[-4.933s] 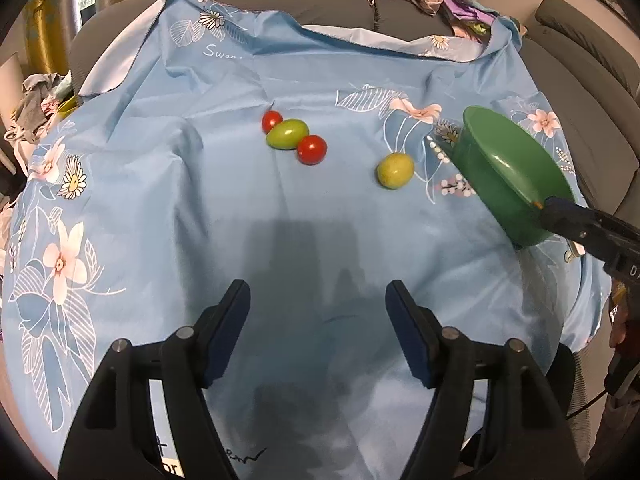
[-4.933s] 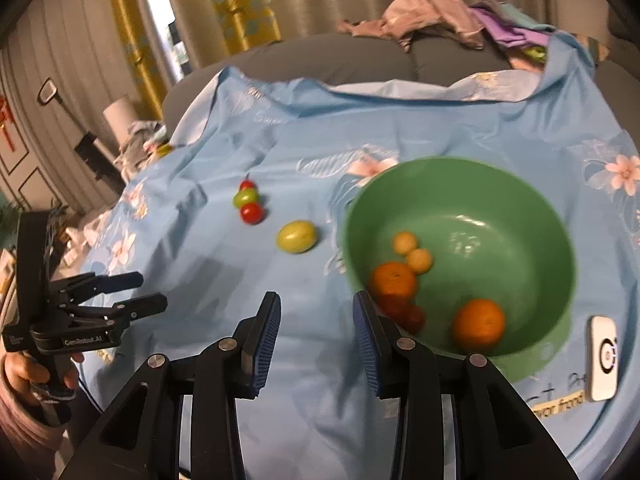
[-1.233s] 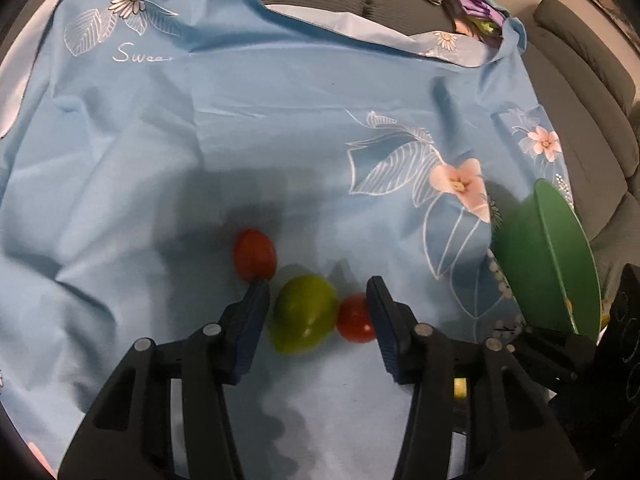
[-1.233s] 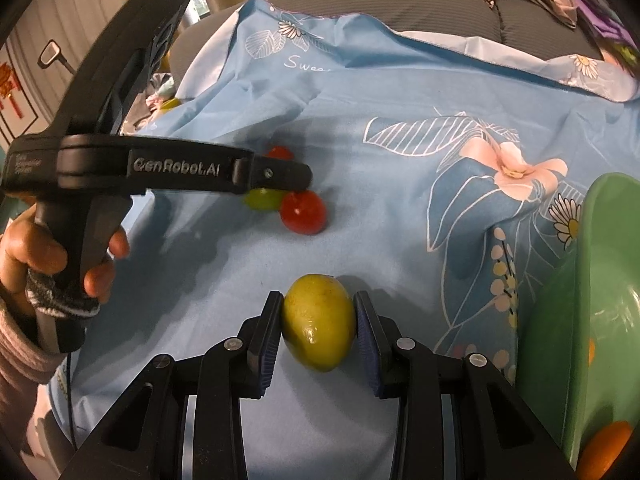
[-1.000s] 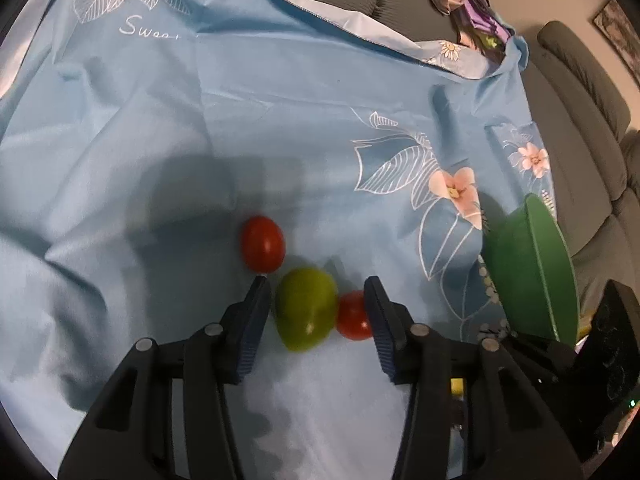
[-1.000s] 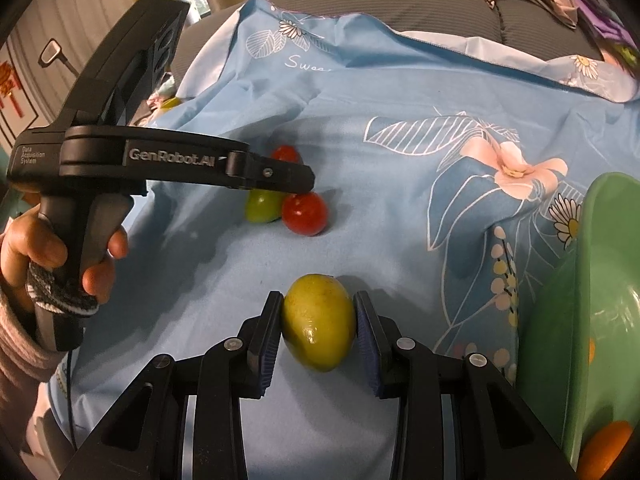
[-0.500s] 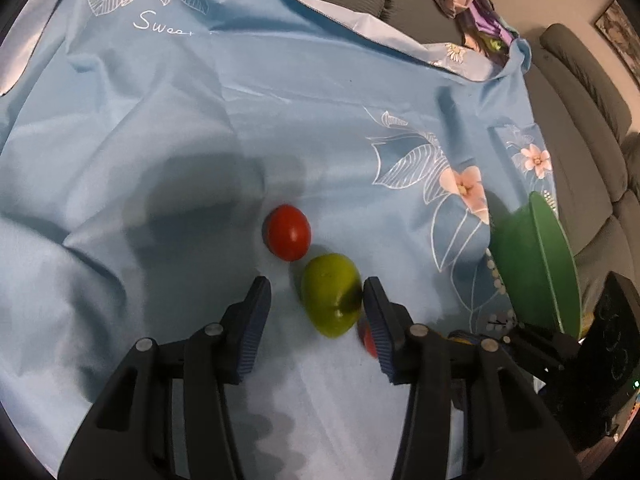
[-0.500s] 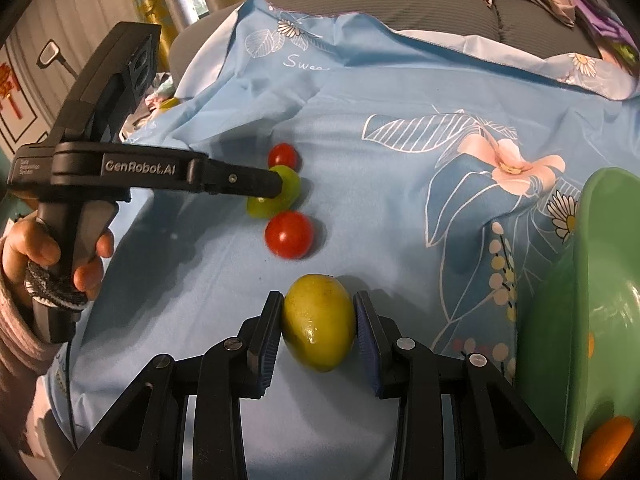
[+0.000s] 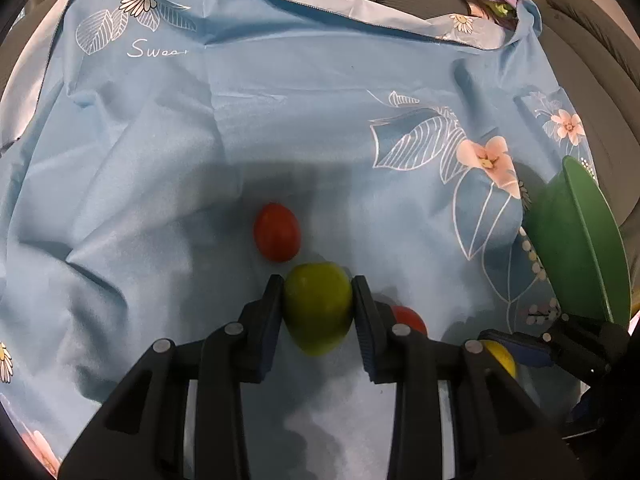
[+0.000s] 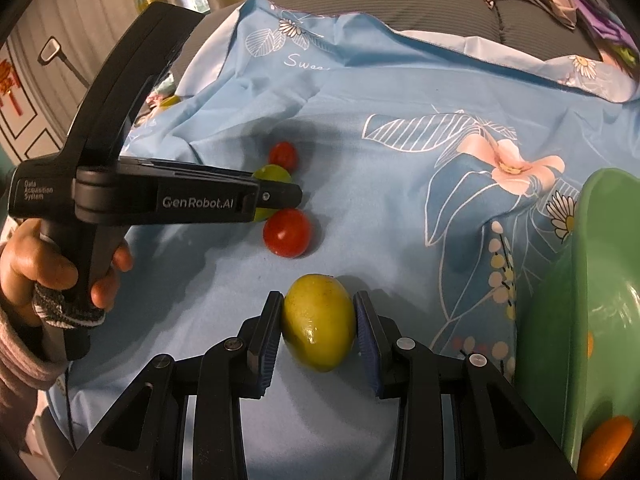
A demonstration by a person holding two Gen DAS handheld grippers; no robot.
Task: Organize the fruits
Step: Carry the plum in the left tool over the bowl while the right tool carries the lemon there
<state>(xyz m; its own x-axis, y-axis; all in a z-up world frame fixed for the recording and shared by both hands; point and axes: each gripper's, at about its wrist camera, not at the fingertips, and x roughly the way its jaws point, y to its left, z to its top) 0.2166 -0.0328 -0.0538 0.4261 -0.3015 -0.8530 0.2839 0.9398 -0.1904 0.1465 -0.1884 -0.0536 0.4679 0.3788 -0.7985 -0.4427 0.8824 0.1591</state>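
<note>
Near the bowl (image 10: 580,320) rim, right gripper (image 10: 318,322) clamps yellow fruit (image 10: 318,320), left gripper (image 9: 318,310) fingers closing on green fruit (image 9: 318,306)

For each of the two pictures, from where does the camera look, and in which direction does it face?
Left wrist: on the left gripper, facing down its fingers at the green fruit they are closing on; only gripper parts show.
Right wrist: on the right gripper, facing the yellow-green fruit it clamps; the person's left hand shows.
Shared: blue cloth, both red tomatoes, green bowl.
</note>
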